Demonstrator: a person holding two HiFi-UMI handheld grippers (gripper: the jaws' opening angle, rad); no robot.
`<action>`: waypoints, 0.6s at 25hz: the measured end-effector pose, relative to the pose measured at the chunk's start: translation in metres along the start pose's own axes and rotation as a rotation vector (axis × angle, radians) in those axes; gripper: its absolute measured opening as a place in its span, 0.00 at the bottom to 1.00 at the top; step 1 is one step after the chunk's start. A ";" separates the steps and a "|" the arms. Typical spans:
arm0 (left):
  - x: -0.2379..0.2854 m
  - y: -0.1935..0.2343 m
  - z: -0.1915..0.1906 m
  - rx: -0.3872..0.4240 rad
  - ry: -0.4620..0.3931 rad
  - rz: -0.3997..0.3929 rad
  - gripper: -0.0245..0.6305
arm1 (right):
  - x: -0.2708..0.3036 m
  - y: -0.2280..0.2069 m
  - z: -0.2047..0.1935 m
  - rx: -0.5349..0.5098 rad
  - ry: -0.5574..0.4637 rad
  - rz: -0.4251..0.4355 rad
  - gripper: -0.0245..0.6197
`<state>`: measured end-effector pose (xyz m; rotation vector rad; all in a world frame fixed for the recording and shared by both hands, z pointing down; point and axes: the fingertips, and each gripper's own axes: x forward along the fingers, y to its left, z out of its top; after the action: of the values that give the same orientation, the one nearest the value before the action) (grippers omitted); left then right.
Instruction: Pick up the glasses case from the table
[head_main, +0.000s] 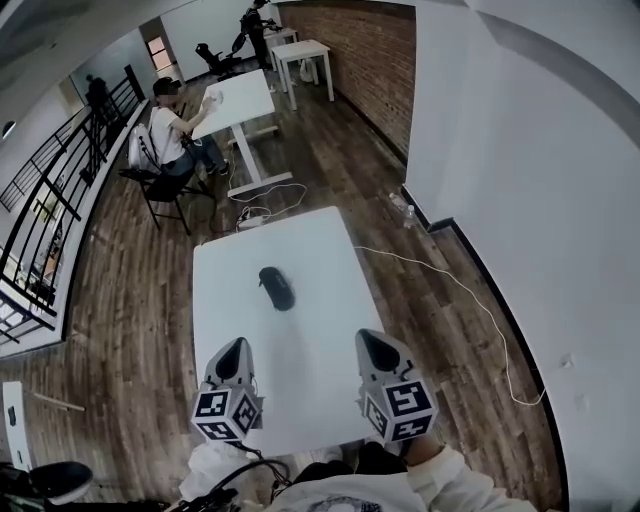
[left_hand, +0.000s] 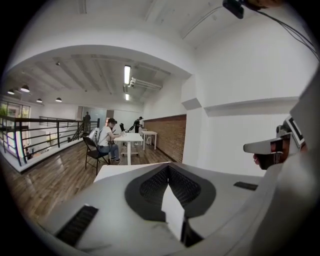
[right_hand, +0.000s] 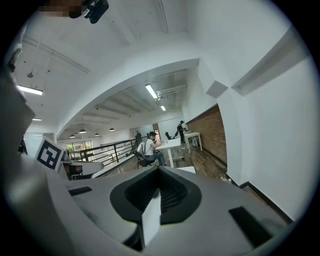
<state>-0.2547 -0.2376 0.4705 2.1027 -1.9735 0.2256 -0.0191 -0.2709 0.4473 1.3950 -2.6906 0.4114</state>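
Note:
A black, oblong glasses case (head_main: 277, 288) lies near the middle of the white table (head_main: 300, 235). My left gripper (head_main: 234, 347) hovers over the table's near left part, short of the case, with its jaws together and nothing in them. My right gripper (head_main: 371, 341) is level with it over the near right edge, also shut and empty. In the left gripper view the closed jaws (left_hand: 168, 169) hide the case, and only a strip of the table (left_hand: 117, 169) shows. The right gripper view likewise shows closed jaws (right_hand: 159, 171) and one table corner (right_hand: 189, 169).
A person (head_main: 172, 128) sits on a chair at another white table (head_main: 240, 100) beyond mine. A white cable (head_main: 440, 275) trails over the wood floor on the right, near a bottle (head_main: 406, 213) by the white wall. A black railing (head_main: 50, 200) runs along the left.

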 end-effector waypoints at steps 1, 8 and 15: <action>0.012 0.005 -0.005 -0.028 0.019 0.007 0.06 | 0.005 -0.005 -0.001 0.002 0.005 0.002 0.05; 0.121 0.030 -0.065 -0.316 0.253 -0.028 0.61 | 0.027 -0.040 -0.011 0.032 0.052 -0.021 0.05; 0.222 0.068 -0.125 -0.351 0.503 0.051 0.77 | 0.005 -0.088 -0.026 0.038 0.110 -0.127 0.05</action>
<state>-0.2996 -0.4181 0.6577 1.5867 -1.6274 0.3493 0.0476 -0.3158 0.4909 1.4964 -2.5047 0.5147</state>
